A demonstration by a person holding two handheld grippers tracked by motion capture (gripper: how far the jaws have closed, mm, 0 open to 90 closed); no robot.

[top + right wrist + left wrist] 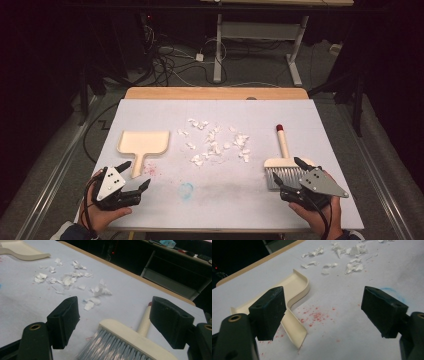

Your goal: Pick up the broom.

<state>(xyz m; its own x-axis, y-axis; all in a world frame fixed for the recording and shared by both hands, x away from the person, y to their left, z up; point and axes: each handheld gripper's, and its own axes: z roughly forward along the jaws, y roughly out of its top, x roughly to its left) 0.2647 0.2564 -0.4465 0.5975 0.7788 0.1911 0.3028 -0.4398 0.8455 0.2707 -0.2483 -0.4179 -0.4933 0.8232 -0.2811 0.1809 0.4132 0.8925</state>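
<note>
Left gripper open, empty, just beside dustpan handle. Right gripper open over brush bristles, gripping nothing. Paper scraps lie between them.

A cream dustpan lies on the pale grey-white table, with red speckles at its six o'clock. White paper scraps sit at three o'clock of it. The brush is cream with grey bristles and a red tip. A blue smudge marks the table.
</note>
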